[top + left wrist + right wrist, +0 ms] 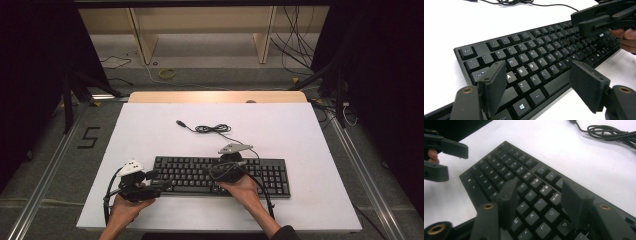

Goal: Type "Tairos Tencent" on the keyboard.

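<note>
Right now a long black plastic keyboard [220, 175] lies flat on the white table top [150, 130], near the person's edge and about in the middle. Its thin black cable [212, 128] runs away from the back edge and sits in a loose little coil farther up the table.

The left gripper [537, 86] hovers over the left end of the keyboard – above the letter keys by the Z, X and C. Its two black jaws stand wide apart and hold nothing. The right gripper [536, 202] hovers over the middle keys, by the J, K and O. Its jaws are open too, with only keys showing between them, and no pad is pressing on anything.

I think the keyboard will feel stiff and fairly light, so it should not bend or flop when it is lifted. It is long, though, so picking it up at one end could make the other end dip and swing. The keys on top are smooth and wobbly – they sink when pushed, so they are a bad place to pinch. The best spots look like the front and back edges of the hard frame, one gripper near each end, so it stays level. The plastic may be a bit slippery, so the squeeze should be firm. The cable will drag behind and could snag, so a move should be slow.
</note>
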